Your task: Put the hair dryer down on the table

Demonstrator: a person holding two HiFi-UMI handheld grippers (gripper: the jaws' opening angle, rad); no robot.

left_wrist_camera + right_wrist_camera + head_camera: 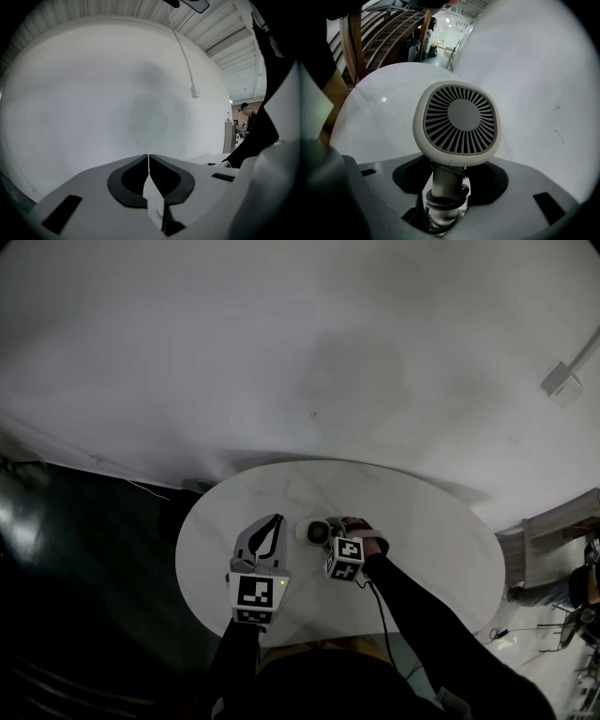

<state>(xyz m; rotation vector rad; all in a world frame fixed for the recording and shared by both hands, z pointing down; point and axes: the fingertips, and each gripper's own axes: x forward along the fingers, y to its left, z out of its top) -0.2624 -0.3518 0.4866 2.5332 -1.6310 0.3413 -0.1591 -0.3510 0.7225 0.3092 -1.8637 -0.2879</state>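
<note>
My left tool (pixel 274 527) hangs over the near part of the round white bench (pixel 431 549), with its marker cube toward me. Its jaws are closed tip to tip and nothing is between them. The left gripper view looks past them at a bare white wall (pixel 117 93). A thin cable (pixel 184 54) runs down that wall to a small box.

Just right of that tool's tip is the hair dryer (pixel 458 123), above the middle of the bench. It is pale, with a rounded square head. The slotted grille on the back of the head faces me in the right gripper view. The handle runs down from the head into my right tool (pixel 449 180). That tool is closed on the handle, with a dark pad against each side. A dark ring sits around the handle lower down, between the jaws. The dryer stands up out of the tool with its head clear of the tips. I cannot tell whether any part of it touches the bench.

My right hand (pixel 364 538) wraps the tool from the right, and my dark sleeve leads back toward me. Farther right, beyond the bench edge, a wooden staircase (pixel 379 37) rises. A white socket box (pixel 562 382) sits on the wall.
</note>
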